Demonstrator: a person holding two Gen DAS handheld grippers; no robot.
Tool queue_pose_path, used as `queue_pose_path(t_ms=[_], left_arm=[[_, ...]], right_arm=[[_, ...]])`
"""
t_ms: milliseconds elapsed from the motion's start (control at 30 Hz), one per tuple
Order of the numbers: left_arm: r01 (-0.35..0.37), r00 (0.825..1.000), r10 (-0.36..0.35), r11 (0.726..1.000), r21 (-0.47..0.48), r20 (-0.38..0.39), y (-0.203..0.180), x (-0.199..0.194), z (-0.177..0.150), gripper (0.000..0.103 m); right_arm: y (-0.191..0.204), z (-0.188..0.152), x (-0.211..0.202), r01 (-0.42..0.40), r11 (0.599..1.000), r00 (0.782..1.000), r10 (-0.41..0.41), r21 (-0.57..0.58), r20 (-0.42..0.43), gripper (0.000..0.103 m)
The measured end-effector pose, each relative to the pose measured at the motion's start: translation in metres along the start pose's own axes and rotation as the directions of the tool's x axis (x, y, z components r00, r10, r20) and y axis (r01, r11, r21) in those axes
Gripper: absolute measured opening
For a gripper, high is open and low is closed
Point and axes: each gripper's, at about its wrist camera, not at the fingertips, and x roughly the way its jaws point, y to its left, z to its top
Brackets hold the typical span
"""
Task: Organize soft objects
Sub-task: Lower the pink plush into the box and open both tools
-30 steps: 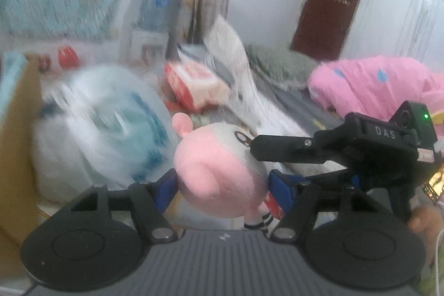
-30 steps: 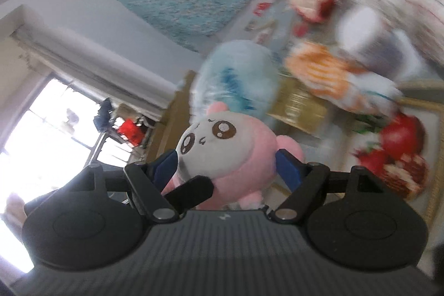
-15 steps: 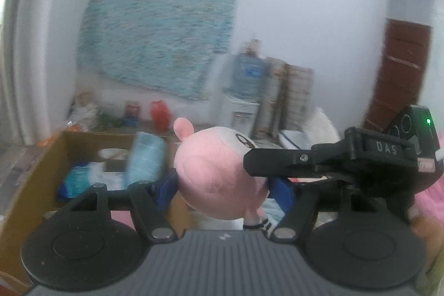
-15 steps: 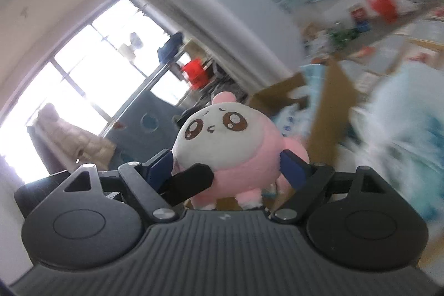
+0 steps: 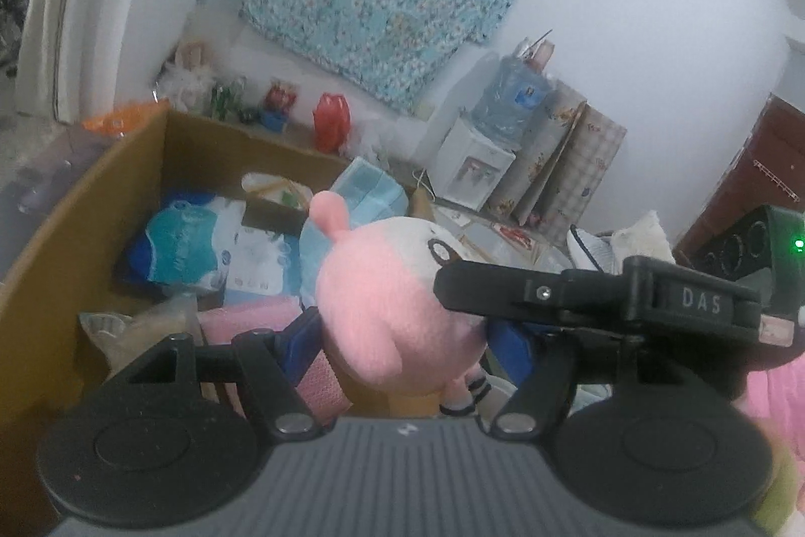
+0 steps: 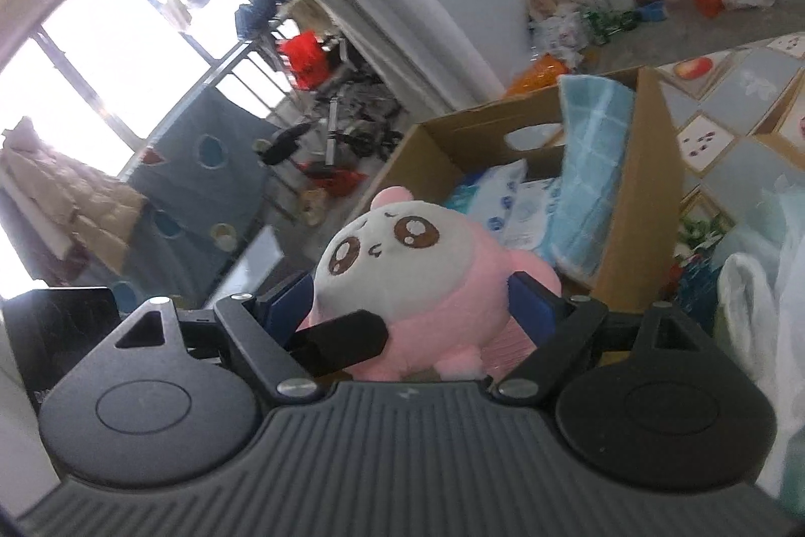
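We see the open brown cardboard box (image 5: 132,164) as the largest thing near the grippers, its near wall low in the left wrist view and its far corner standing tall in the right wrist view (image 6: 649,184). Inside it lie blue-and-white plastic packs (image 5: 201,245), a light blue quilted cloth (image 6: 588,184) leaning against one wall, and a pink textured cloth (image 5: 251,320) near the front.

Above the box's near edge we hold the round pink-and-white plush toy with big brown eyes (image 6: 407,280). Both grippers grip it at once. The left gripper (image 5: 402,340) presses its blue pads against the toy's flanks, the jaws set about halfway apart. The right gripper (image 6: 410,305) holds it from another side, its jaws spread wide around the body.

The toy stands roughly upright: its long axis runs from the small feet at the bottom to the pink ear nub at the top, tilted a little to the left in both views. Its white face points towards the right wrist camera, so from the left wrist we see mostly its pink back (image 5: 387,310) and one eye at the edge.

One black finger (image 5: 528,290) of the right gripper crosses the toy's right side in the left wrist view.
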Motion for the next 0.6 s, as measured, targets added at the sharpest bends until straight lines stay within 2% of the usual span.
queue_pose_path(t_ms=[100,167,300,433,600], left_arm=[[-0.037,0.998,0.036,0.999,-0.009,-0.053,0.005,0.022,0.000,0.076],[-0.086,0.990,0.085,0.996,-0.010,-0.112,0.009,0.038,0.000,0.077],[-0.089,0.979,0.080,0.995,-0.038,-0.189,0.017,0.056,-0.005,0.077],[-0.101,0.976,0.089,0.994,-0.049,-0.198,0.020,0.058,-0.009,0.077],[-0.118,0.981,0.110,0.992,-0.040,-0.157,0.012,0.045,-0.005,0.078]], right_arm=[[-0.010,0.003,0.007,0.043,0.999,0.999,-0.042,-0.016,0.015,0.085],[-0.018,0.004,0.007,0.025,1.000,1.000,-0.025,0.012,0.019,0.085],[-0.024,0.005,0.002,0.008,1.000,0.999,-0.008,0.013,0.031,0.085],[-0.024,0.005,-0.008,-0.004,1.000,0.999,0.003,0.017,0.046,0.085],[-0.016,0.003,-0.029,-0.033,0.999,0.997,0.033,-0.001,0.074,0.085]])
